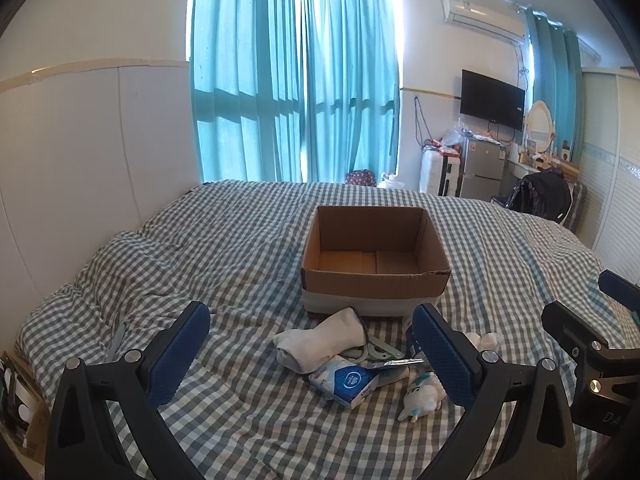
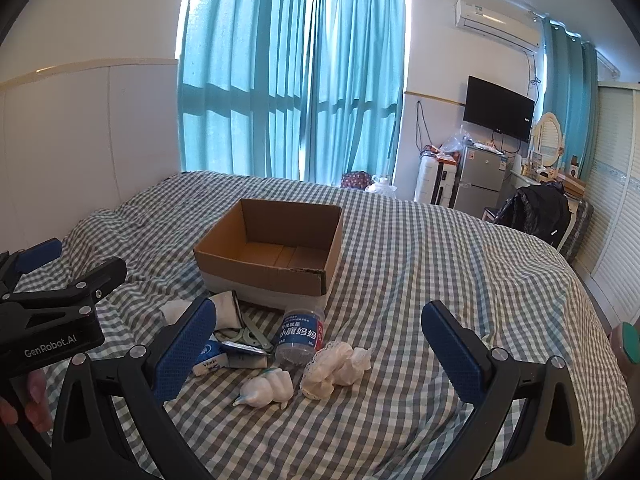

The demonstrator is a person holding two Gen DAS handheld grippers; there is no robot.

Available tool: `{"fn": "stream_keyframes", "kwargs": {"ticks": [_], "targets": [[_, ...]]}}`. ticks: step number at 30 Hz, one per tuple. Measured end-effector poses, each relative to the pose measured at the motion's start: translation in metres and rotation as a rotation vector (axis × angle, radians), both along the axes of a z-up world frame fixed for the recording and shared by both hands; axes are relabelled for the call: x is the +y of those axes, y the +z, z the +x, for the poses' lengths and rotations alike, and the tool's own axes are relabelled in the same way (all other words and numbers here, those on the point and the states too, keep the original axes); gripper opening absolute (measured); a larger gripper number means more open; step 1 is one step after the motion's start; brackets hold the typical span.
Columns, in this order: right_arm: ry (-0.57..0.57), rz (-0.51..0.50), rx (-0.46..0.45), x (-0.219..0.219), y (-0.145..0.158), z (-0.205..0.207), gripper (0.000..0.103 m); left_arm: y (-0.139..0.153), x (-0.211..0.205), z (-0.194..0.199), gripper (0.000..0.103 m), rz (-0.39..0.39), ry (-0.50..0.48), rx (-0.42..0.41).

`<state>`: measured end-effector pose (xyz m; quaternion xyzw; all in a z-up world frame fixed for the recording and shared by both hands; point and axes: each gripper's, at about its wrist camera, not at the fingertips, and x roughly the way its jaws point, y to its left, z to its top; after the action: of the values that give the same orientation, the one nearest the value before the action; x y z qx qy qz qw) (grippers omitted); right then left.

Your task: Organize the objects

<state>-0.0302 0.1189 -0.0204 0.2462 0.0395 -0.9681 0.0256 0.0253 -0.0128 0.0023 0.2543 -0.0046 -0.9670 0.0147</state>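
An open, empty cardboard box (image 1: 376,264) (image 2: 272,256) stands on the checked bed. In front of it lies a small heap: a white sock (image 1: 320,340), a tissue pack (image 1: 346,386) (image 2: 210,358), a green-grey plastic tool (image 1: 376,350) (image 2: 240,334), a small white plush toy (image 1: 422,396) (image 2: 268,390), a clear jar with a blue label (image 2: 300,336), and white lace cloth (image 2: 336,368). My left gripper (image 1: 312,354) is open above the heap, holding nothing. My right gripper (image 2: 320,348) is open above the jar and lace, empty.
The checked duvet (image 1: 200,264) covers the whole bed, rumpled at the left. A white headboard wall stands at the left. Beyond the bed are teal curtains (image 1: 296,92), a suitcase, a small fridge (image 2: 480,180), a TV and a chair with a black jacket (image 2: 536,208).
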Motion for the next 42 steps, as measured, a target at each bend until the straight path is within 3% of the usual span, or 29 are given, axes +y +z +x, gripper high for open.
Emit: {"fn": "stream_keyframes", "kwargs": {"ticks": [5,9,16,20,25,30,33,37,42], "targets": [[0.012,-0.002,-0.031,0.000,-0.015,-0.010,0.103,-0.018,-0.004,-0.008,0.103,-0.020,0.010,-0.031],[0.005,-0.024,-0.151,0.003,-0.053,-0.034,0.103,-0.052,-0.008,-0.023,0.103,-0.051,0.020,-0.107],[0.044,0.002,-0.300,-0.004,-0.111,-0.054,0.102,-0.109,-0.012,-0.044,0.103,-0.035,-0.004,-0.262],[0.128,-0.006,-0.371,-0.020,-0.131,-0.061,0.096,-0.121,-0.016,-0.052,0.103,-0.045,0.005,-0.289],[0.152,-0.005,-0.429,-0.038,-0.154,-0.074,0.089,-0.132,-0.033,-0.063,0.103,-0.018,0.019,-0.298],[0.170,0.003,-0.496,-0.046,-0.180,-0.097,0.069,-0.137,-0.033,-0.067,0.103,-0.039,-0.004,-0.312],[0.148,-0.016,-0.497,-0.037,-0.182,-0.097,0.063,-0.140,-0.025,-0.073,0.103,-0.041,-0.017,-0.335],[0.141,0.013,-0.430,-0.026,-0.164,-0.086,0.063,-0.143,-0.006,-0.080,0.103,-0.026,-0.049,-0.356],[0.146,-0.034,-0.384,-0.006,-0.143,-0.077,0.063,-0.147,0.026,-0.081,0.103,-0.071,-0.120,-0.334]]}}
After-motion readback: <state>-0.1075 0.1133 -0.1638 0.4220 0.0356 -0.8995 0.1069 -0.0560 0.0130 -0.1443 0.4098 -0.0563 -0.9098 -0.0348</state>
